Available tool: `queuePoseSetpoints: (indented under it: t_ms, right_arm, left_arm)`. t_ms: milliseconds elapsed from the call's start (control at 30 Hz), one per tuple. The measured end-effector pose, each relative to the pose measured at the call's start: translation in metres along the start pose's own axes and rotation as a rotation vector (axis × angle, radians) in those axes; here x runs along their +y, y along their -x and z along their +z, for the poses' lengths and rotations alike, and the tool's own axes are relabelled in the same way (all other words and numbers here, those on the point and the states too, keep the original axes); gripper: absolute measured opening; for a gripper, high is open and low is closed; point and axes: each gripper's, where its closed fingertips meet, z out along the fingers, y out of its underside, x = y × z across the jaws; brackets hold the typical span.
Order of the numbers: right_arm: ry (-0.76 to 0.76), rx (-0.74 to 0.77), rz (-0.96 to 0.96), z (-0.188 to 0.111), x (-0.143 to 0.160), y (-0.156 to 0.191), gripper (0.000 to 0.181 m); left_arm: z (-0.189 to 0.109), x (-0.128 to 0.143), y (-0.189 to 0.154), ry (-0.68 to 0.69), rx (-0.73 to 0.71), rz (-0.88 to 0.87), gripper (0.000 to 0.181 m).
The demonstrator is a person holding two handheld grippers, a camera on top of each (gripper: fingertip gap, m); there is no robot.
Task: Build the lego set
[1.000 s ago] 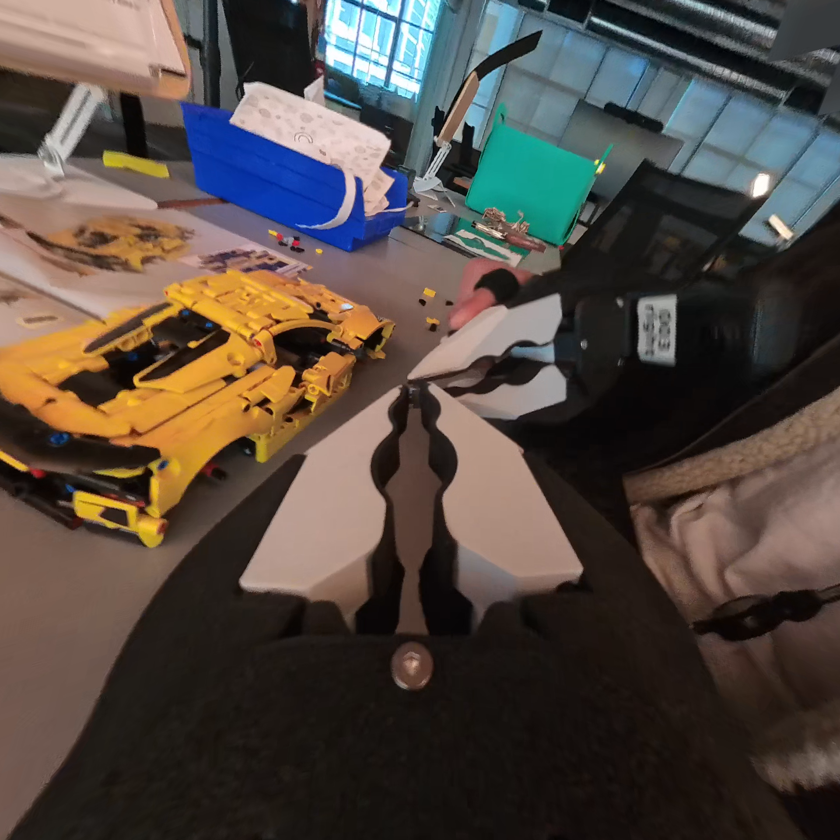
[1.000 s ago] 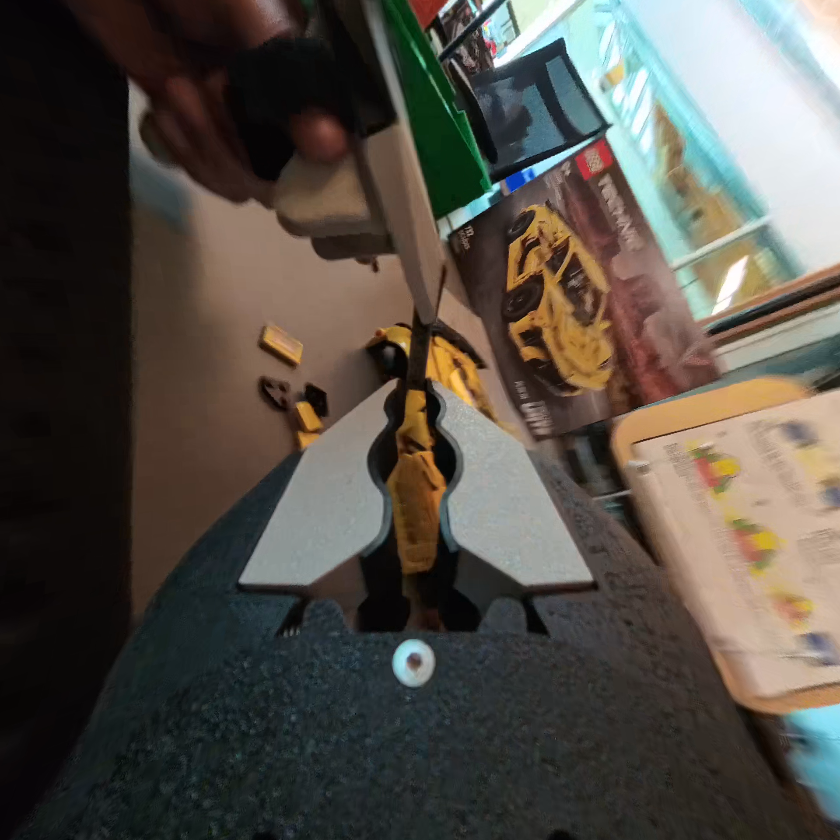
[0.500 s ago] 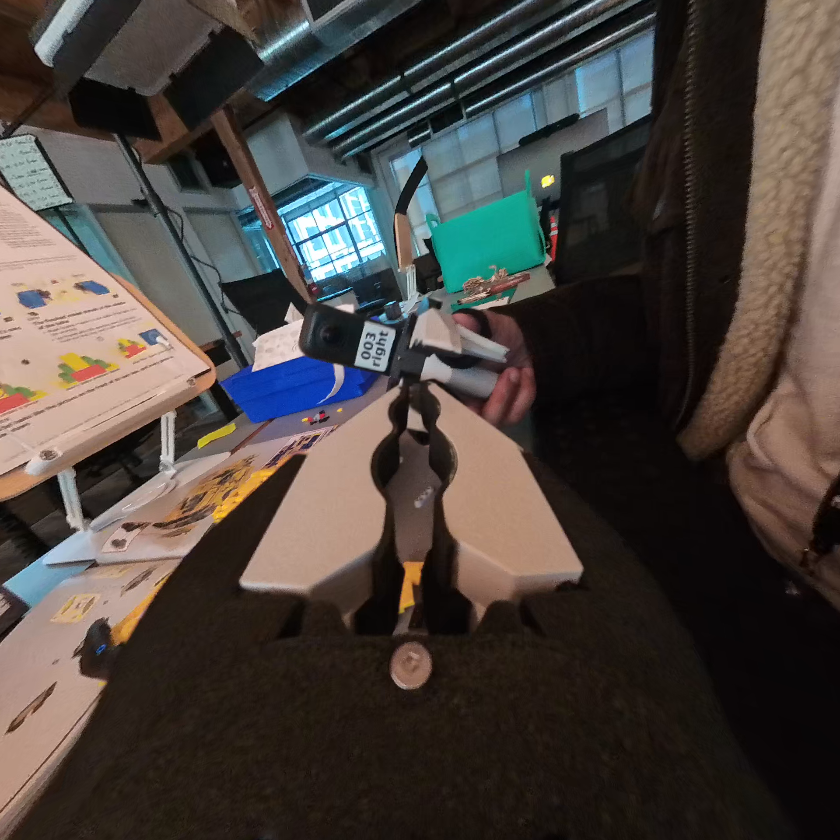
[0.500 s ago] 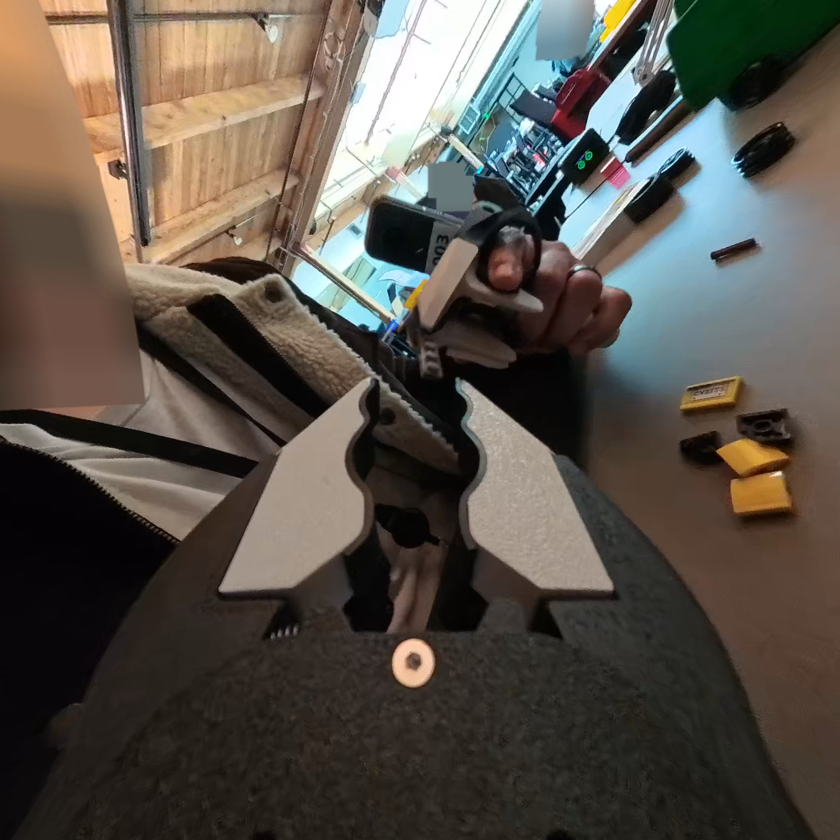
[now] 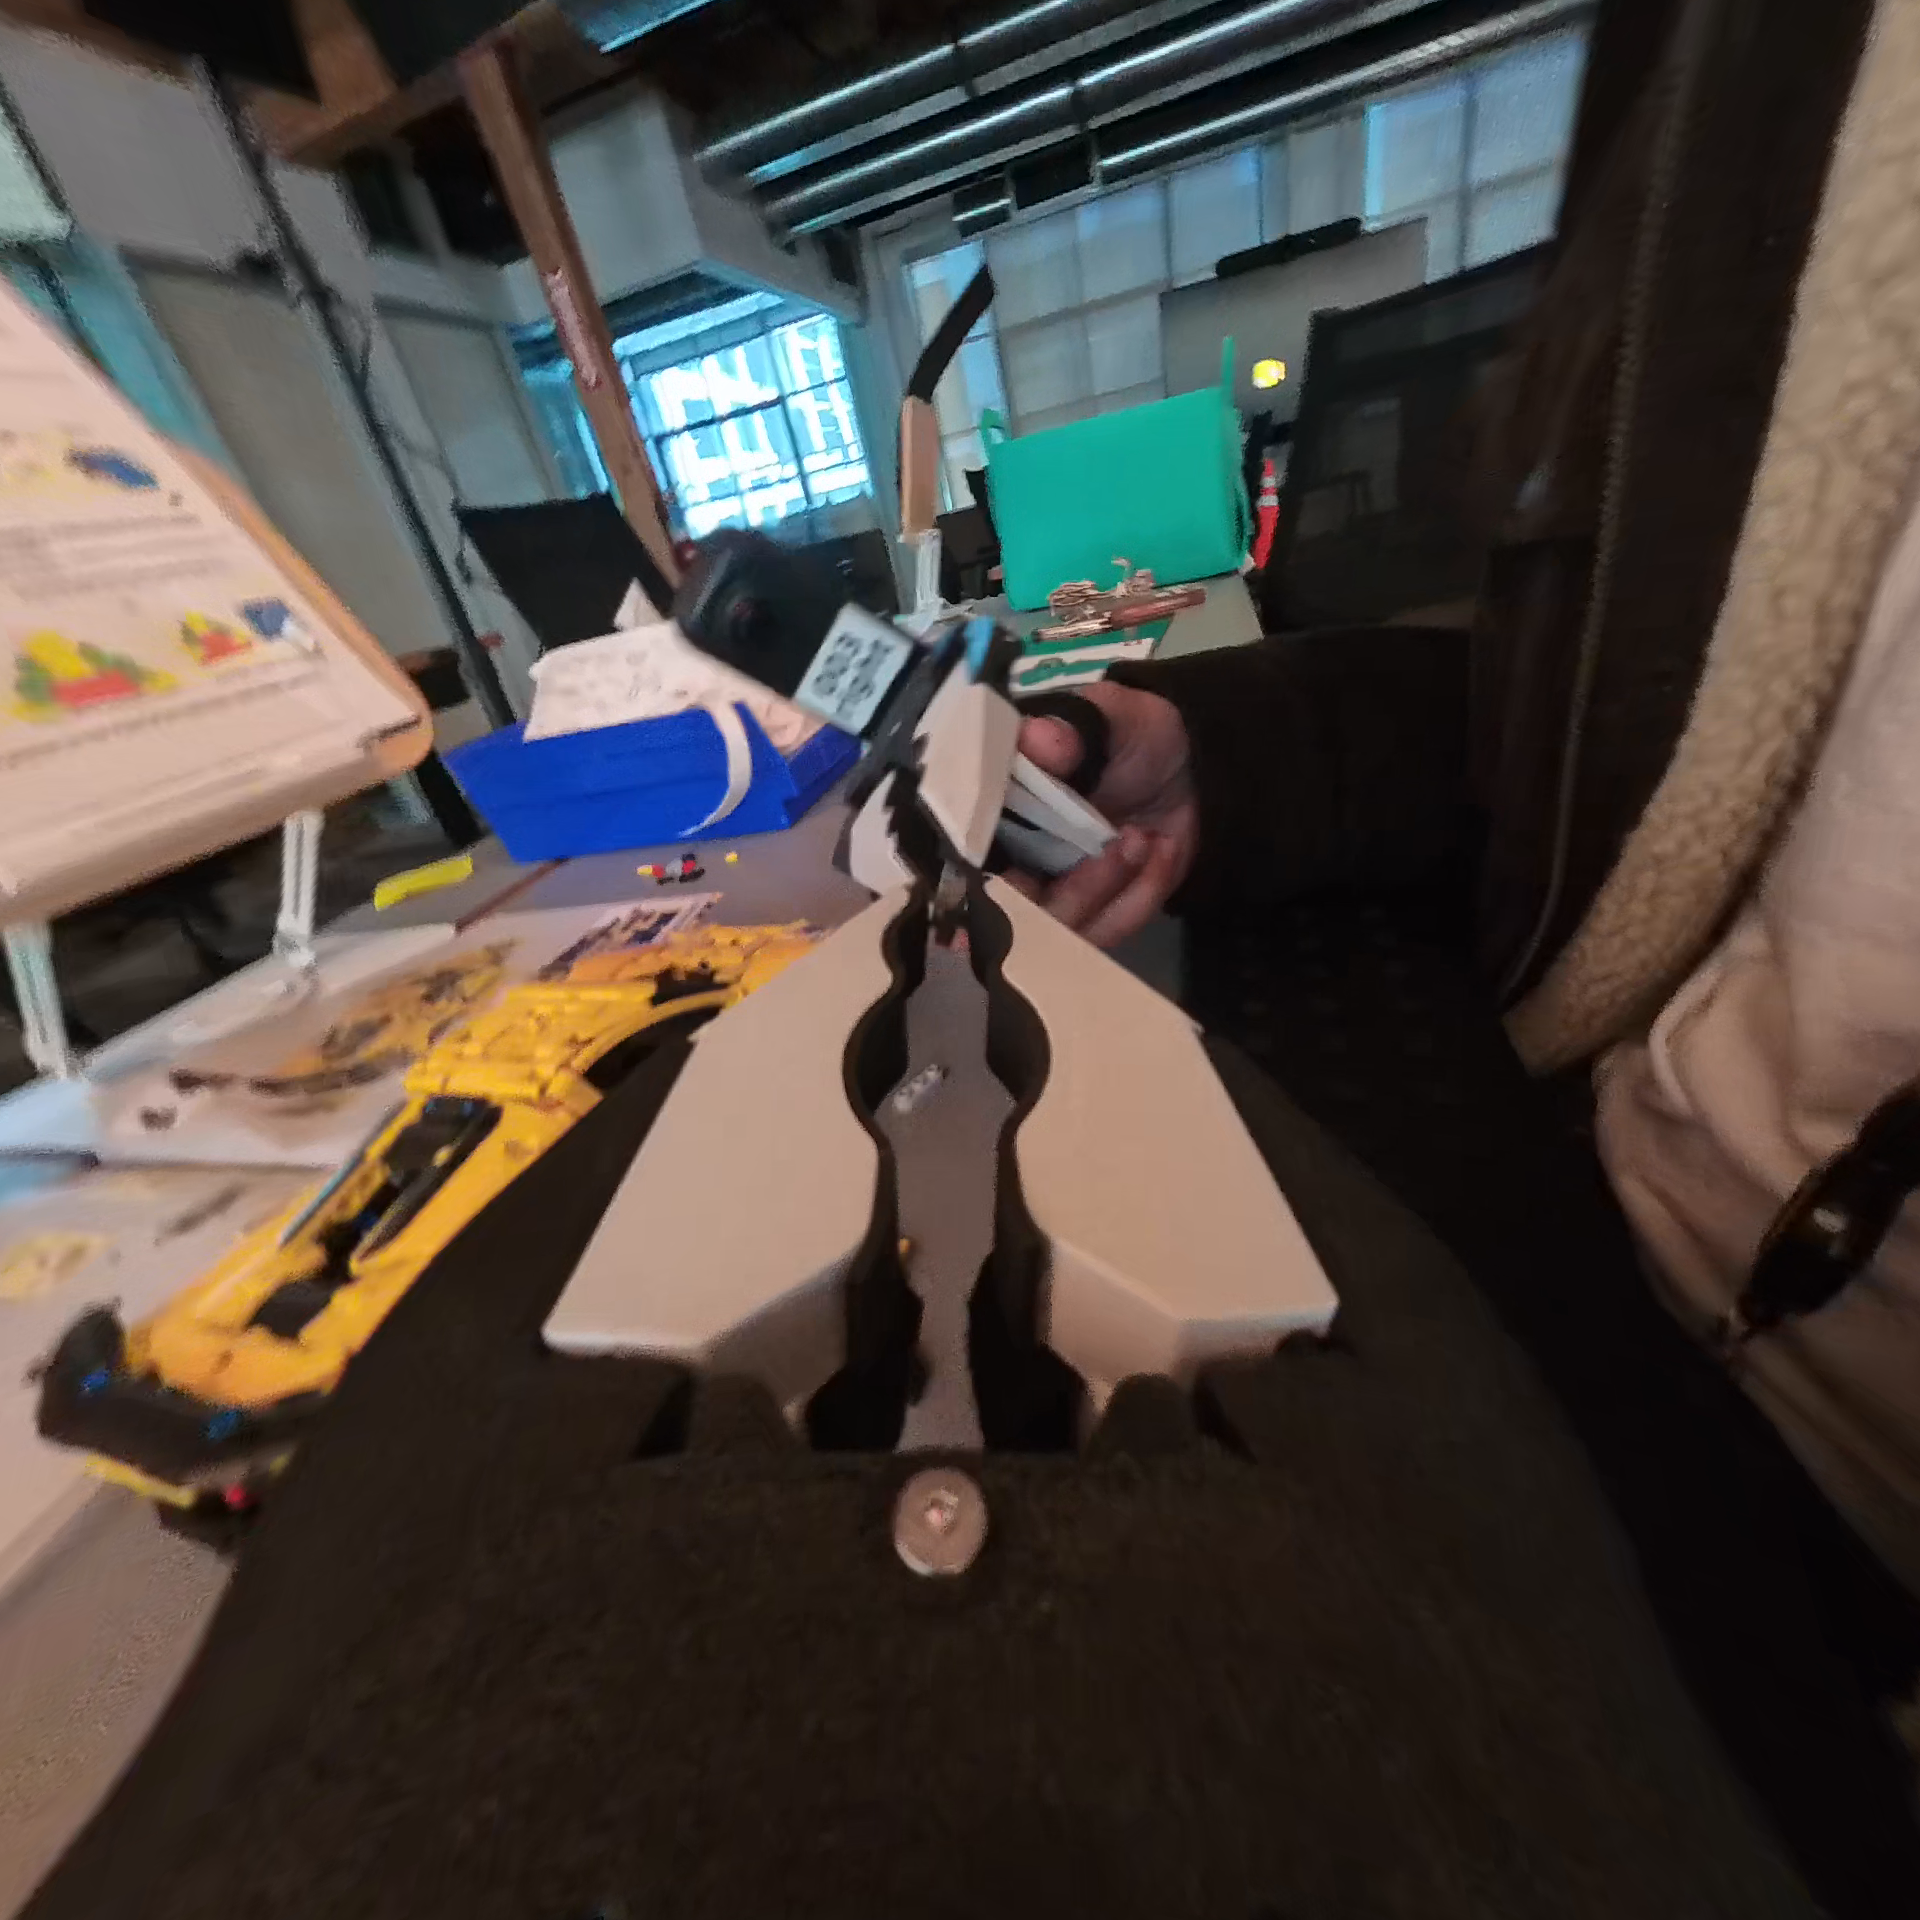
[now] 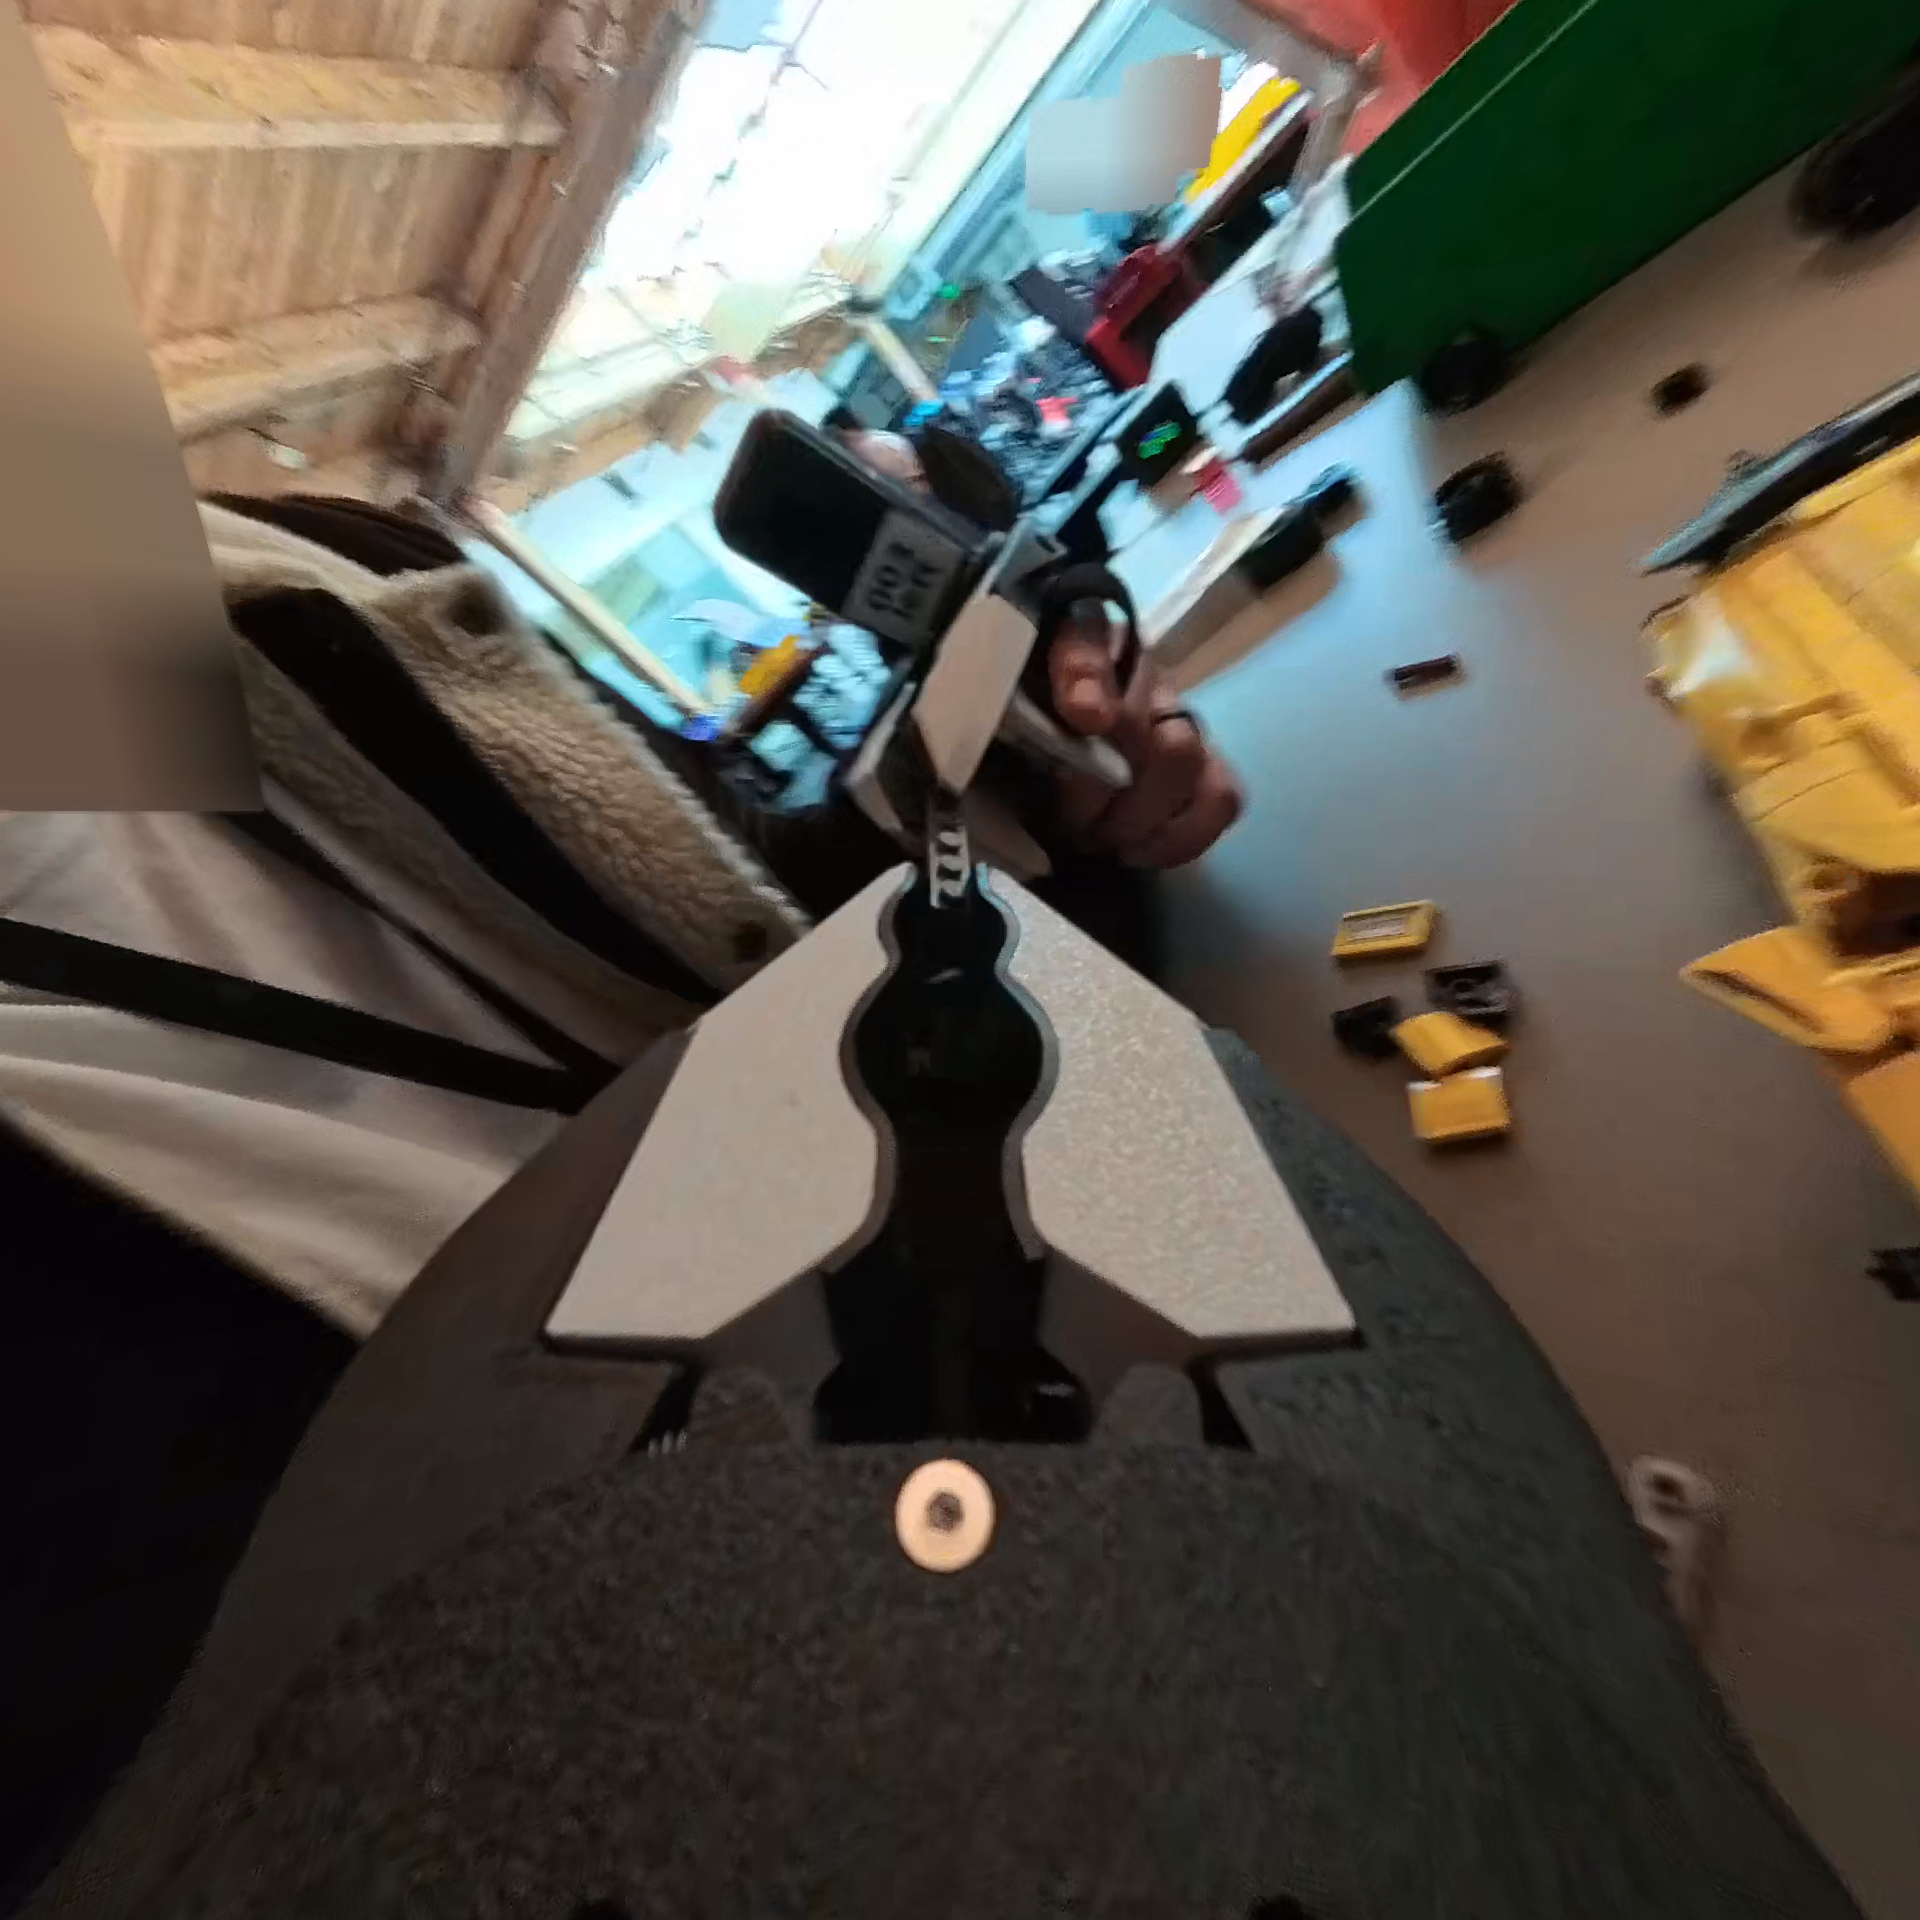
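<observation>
2 grippers are held up above the table [image 6: 1558, 1351], tip to tip, w/ 1 small dark piece [image 6: 943, 857] between them. The left gripper [image 5: 943, 914] is seen w/ its fingers drawn nearly together and only a narrow slit left at the tips, where the piece is pinched; in the right wrist view the piece is seen sticking out of those tips. The right gripper [image 6: 943, 883] is likewise narrowed, its tips pressed on the other end of the same piece, though detail is lost to blur. 2 hands are seen, 1 per gripper: the right hand [image 5: 1122, 790] and the left hand [image 6: 1153, 790]. 1 yellow lego car [image 5: 416, 1174] is set on the table below and to the left of the left gripper, well apart from both tips. Beside the car, 5 loose pieces are grouped close together: 3 yellow tiles [image 6: 1449, 1044] and 2 black bits [image 6: 1470, 987]. Farther back, 1 blue bin [image 5: 623, 779] w/ paper in it, 1 green box [image 5: 1112, 499] and 1 instruction board [image 5: 156, 665] on a stand are seen.
</observation>
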Motion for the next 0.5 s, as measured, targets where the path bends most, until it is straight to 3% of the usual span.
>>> queuePoseSetpoints:
  t_ms: [100,200,500]
  right_arm:
    - [-0.011,0.202,-0.195,-0.004,-0.005,-0.019,0.008]
    - [-0.036,0.312,-0.415,-0.007,-0.015,-0.018,0.008]
    - [-0.018,0.329,-0.678,0.004,-0.012,-0.004,0.008]
  left_arm:
    - [-0.006,-0.007,0.016,-0.058,-0.043,-0.179,0.024]
    - [-0.009,0.0,0.026,-0.025,-0.059,-0.299,0.024]
    - [-0.003,0.007,0.012,0.036,0.034,-0.336,0.024]
